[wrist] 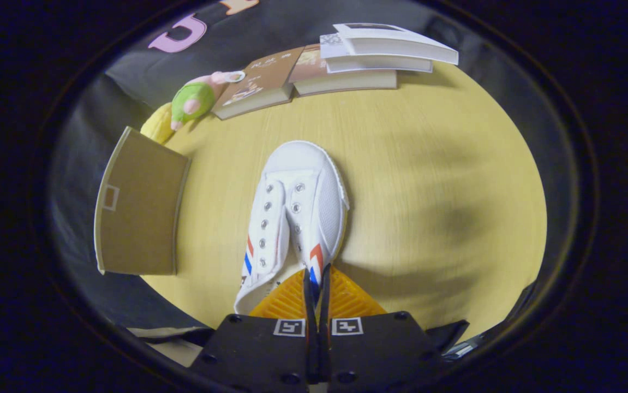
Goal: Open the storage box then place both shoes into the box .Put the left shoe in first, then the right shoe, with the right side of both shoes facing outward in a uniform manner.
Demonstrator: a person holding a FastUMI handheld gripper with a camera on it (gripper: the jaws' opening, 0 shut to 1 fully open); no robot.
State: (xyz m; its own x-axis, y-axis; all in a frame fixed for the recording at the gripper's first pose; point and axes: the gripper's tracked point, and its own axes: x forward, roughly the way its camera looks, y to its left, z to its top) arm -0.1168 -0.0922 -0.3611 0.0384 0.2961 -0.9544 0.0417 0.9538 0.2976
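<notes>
Gripper (316,281) is clamped tight on the white shoe's (292,218) collar edge, toe pointing away over the middle of the table (428,174). Cardboard box (139,207) sits at the left edge, books (341,65) and a plush toy (193,101) along the far edge.

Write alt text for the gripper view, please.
The gripper is shut on a white shoe by its side wall, toe pointing away, over a round table. A brown box stands left; books beyond.
</notes>
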